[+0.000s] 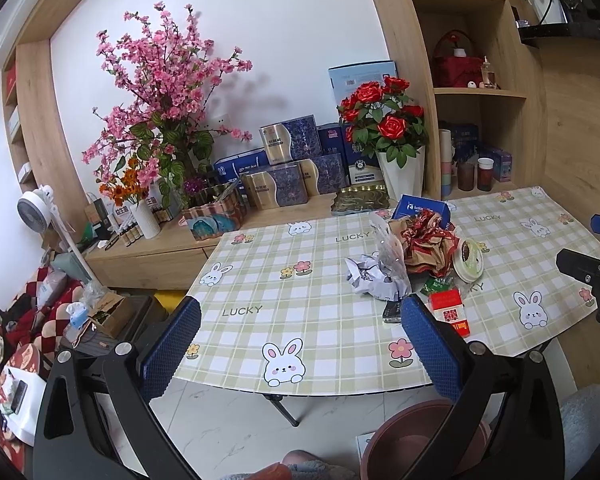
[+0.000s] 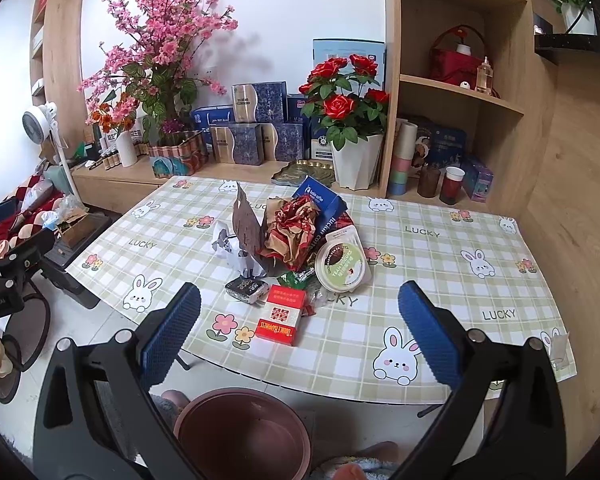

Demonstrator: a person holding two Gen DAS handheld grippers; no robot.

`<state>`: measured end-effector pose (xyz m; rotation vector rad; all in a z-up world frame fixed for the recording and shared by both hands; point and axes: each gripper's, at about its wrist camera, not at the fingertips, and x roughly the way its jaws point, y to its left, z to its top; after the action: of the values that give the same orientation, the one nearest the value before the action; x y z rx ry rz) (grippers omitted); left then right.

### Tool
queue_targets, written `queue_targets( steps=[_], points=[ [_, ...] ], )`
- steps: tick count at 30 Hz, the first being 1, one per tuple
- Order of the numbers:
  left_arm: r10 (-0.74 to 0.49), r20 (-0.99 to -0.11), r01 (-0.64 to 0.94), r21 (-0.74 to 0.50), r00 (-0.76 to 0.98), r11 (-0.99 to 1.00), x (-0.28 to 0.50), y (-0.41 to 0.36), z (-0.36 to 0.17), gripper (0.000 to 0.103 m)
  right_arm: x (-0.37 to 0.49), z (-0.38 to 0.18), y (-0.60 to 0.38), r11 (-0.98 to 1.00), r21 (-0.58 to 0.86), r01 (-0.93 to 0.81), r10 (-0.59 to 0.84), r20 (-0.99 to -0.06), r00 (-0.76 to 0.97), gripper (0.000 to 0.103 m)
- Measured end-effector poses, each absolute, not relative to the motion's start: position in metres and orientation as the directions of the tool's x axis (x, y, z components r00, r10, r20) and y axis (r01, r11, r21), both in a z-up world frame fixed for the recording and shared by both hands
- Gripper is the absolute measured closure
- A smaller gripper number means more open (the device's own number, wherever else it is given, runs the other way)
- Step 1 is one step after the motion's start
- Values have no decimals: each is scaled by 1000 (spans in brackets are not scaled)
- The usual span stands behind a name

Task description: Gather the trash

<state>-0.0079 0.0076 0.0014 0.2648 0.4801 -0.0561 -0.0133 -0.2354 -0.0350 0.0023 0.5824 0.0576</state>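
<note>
A heap of trash lies mid-table: a red box [image 2: 279, 315], a round yogurt lid [image 2: 342, 266], crumpled red-and-gold wrapping [image 2: 292, 232], crumpled white paper [image 2: 236, 254], a small dark packet [image 2: 247, 290] and a blue coffee box [image 2: 324, 204]. The same heap shows in the left wrist view, with the red box [image 1: 452, 312] and white paper [image 1: 370, 278]. My right gripper [image 2: 300, 336] hovers open in front of the heap, holding nothing. My left gripper [image 1: 300, 344] is open too, to the left of the heap. A brown bin [image 2: 244, 432] stands on the floor below the table's near edge.
The checked tablecloth [image 2: 440, 280] covers a small table against a wooden sideboard with flower pots [image 2: 356, 160], boxes and a tray. Shelves [image 2: 460, 92] rise at right. A fan [image 1: 34, 208] and cluttered sofa sit left. A person's knee [image 1: 300, 460] is below.
</note>
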Motion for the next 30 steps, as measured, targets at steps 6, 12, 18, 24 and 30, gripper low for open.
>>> queue_targets(
  steps=[6,12,18,24,30],
  points=[
    [9,-464,115,238,886,964,-10,15,2,5,-12,-35,-235,998,18,-53,54,-550,833,6],
    [9,-464,114,237,886,965,-10,17,2,5,-13,-35,-235,998,17,-54,54,-550,833,6],
    [9,-464,114,237,886,965,-11,17,2,5,-13,-35,-235,998,17,-54,55,-550,834,6],
    [10,-464,113,237,886,965,-11,17,2,5,-13,-36,-233,998,16,-54,54,-550,833,6],
    [9,-464,114,237,886,965,-11,18,2,5,-13,-36,-233,998,14,-54,53,-550,833,6]
  ],
)
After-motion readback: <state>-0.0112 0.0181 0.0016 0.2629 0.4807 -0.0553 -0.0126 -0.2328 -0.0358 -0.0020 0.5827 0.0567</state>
